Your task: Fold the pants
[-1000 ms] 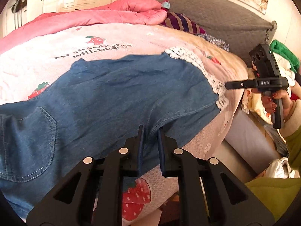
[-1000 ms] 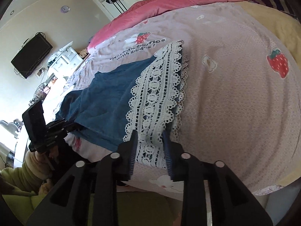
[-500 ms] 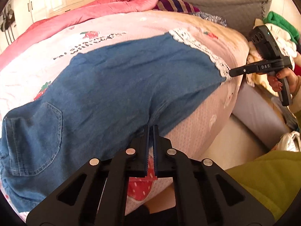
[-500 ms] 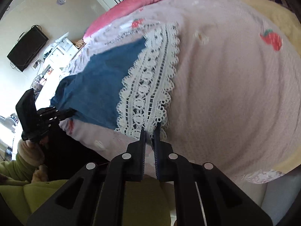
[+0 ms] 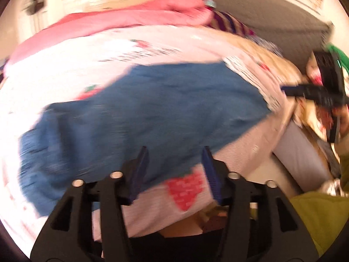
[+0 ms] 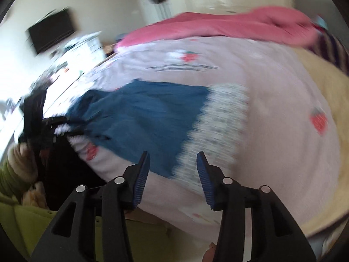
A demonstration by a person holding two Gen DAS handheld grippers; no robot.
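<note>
Both views are motion-blurred. Your left gripper (image 5: pixel 175 166) hangs over the bed's near edge with its jaws well apart, having just been opening; nothing is between them. Your right gripper (image 6: pixel 173 168) shows the same state: jaws parted, just opened, gripping nothing. The bed (image 6: pixel 283 152) carries a pale pink cover printed with strawberries. On it the pants (image 5: pixel 152 113), blue denim, lie flat along the near edge, with the white lace hem (image 6: pixel 220 126) toward the headboard end. Beyond them, a pink quilt (image 5: pixel 135 19) is heaped along the bed's far edge, beside a grey headboard (image 5: pixel 261 15). On the far wall, a black screen (image 6: pixel 52 33) hangs near white cupboards
</note>
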